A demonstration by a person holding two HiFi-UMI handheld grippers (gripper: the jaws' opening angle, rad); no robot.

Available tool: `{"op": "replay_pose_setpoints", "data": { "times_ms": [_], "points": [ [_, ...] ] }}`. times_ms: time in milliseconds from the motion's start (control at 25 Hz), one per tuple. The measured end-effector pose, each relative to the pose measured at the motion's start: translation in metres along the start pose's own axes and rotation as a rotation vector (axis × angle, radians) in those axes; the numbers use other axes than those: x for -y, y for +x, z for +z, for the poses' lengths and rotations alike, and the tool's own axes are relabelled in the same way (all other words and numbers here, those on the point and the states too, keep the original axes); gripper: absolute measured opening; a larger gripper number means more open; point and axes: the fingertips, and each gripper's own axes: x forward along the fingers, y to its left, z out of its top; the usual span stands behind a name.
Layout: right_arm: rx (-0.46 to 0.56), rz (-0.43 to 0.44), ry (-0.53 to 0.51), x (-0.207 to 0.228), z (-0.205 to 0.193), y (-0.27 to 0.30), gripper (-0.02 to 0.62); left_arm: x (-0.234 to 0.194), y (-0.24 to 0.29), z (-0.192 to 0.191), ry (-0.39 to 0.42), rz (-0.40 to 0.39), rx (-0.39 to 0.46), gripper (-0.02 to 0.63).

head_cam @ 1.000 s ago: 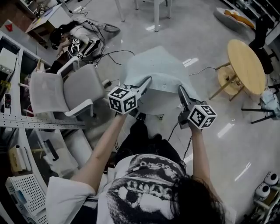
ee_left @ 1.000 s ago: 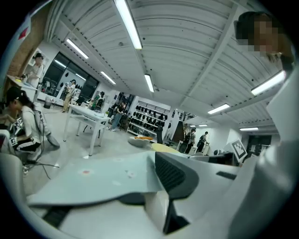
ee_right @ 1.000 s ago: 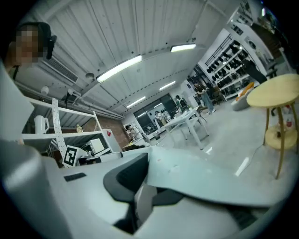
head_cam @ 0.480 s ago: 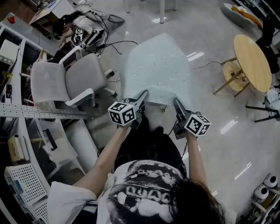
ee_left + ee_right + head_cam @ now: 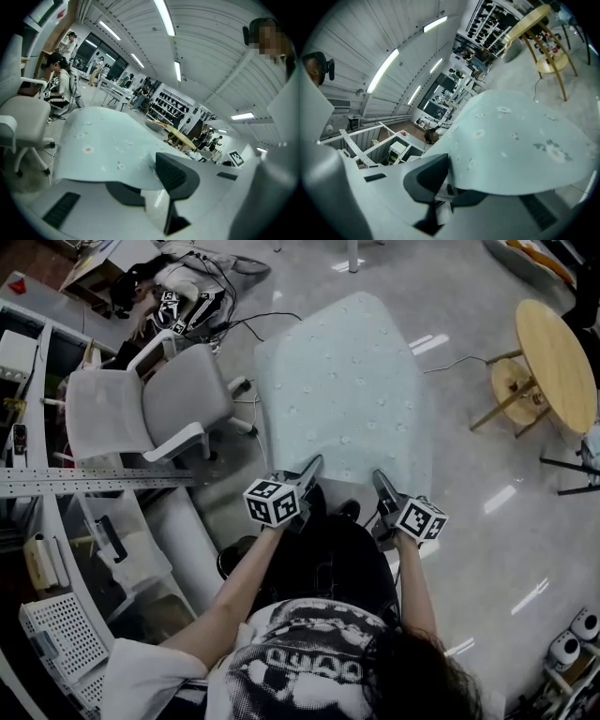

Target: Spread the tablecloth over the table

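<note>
Spreading step: left tool [image 5: 315, 463] and right tool [image 5: 378, 475] each clenched on the near hem of the tablecloth [image 5: 342, 381] — outstretched ahead, any counter beneath hidden; next move, in judgement — lower the hem evenly, then release.

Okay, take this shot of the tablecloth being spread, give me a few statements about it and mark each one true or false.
1. The left gripper and the right gripper each clamp the near edge of the tablecloth. True.
2. The tablecloth is plain red. False: it is pale blue-green with a small scattered print.
3. In the head view, a grey office chair stands to the left of the cloth. True.
4. The cloth covers the round wooden table. False: that table is bare and stands apart, off to the right.
</note>
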Motion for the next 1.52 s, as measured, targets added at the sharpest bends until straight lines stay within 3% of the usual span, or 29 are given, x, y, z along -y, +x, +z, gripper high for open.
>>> {"op": "replay_pose_setpoints", "data": {
  "times_ms": [320, 480, 760, 1040, 1280, 1520],
  "points": [
    [-0.092, -0.089, 0.068, 0.043, -0.044, 0.013, 0.026, -0.039, 0.011, -0.062, -0.036, 0.092, -0.115, 0.072],
    [-0.14, -0.139, 0.092, 0.062, -0.063, 0.019, 0.018, -0.054, 0.019, -0.091, -0.008, 0.155, -0.188, 0.058],
    [-0.131, -0.155, 0.153, 0.087, -0.075, 0.025, 0.038, -0.068, 0.029, -0.112, -0.062, 0.202, -0.213, 0.06],
    [-0.124, -0.149, 0.095, 0.076, -0.07, 0.016, 0.069, -0.065, 0.027, -0.112, -0.101, 0.19, -0.232, 0.066],
    [-0.124, -0.159, 0.091, 0.065, -0.077, -0.002, 0.086, -0.053, -0.002, -0.122, 0.014, 0.166, -0.354, 0.117],
    [-0.167, -0.16, -0.009, 0.048, -0.082, -0.02, 0.091, -0.039, -0.033, -0.109, 0.047, 0.123, -0.323, 0.117]
  ]
}}
